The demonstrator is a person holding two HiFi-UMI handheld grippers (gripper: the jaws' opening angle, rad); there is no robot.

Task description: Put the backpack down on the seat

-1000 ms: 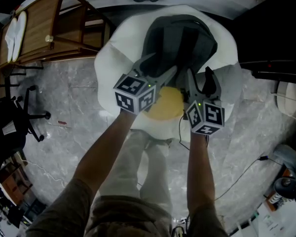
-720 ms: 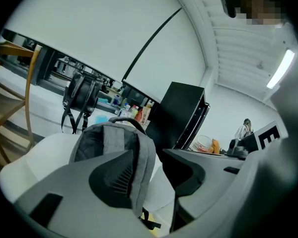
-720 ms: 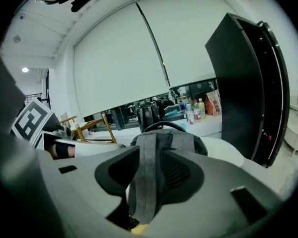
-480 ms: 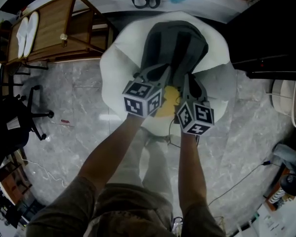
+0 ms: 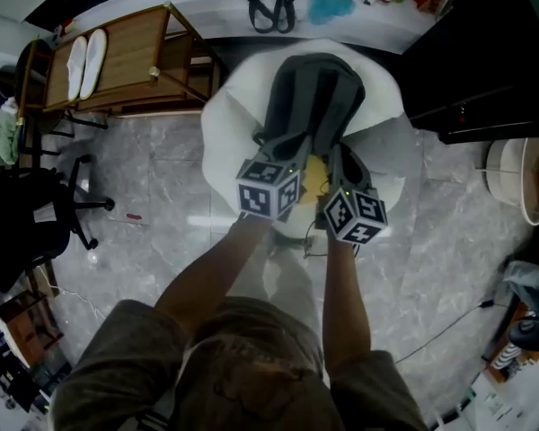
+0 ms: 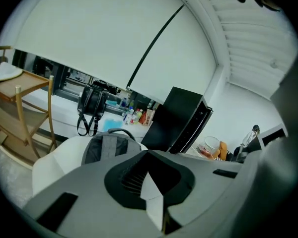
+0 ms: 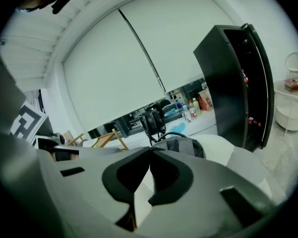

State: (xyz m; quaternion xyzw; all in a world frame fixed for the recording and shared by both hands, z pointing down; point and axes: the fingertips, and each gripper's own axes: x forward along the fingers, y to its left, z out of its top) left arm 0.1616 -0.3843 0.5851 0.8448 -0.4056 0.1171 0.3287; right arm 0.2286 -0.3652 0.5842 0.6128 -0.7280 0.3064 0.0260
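Fingers [image 6: 84,182] of left gripper [image 6: 149,155] just shut tight, nothing btwn them. Same w/ right gripper [image 7: 150,151]: shut, empty. Gray backpack [image 5: 316,92] sits on big white seat [image 5: 226,106], out past both tips.

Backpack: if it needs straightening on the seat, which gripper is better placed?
Right, narrowly. The left gripper and right gripper are shut and empty near the backpack, but the right gripper view shows it straight beyond the jaws, the left gripper view off to the left.
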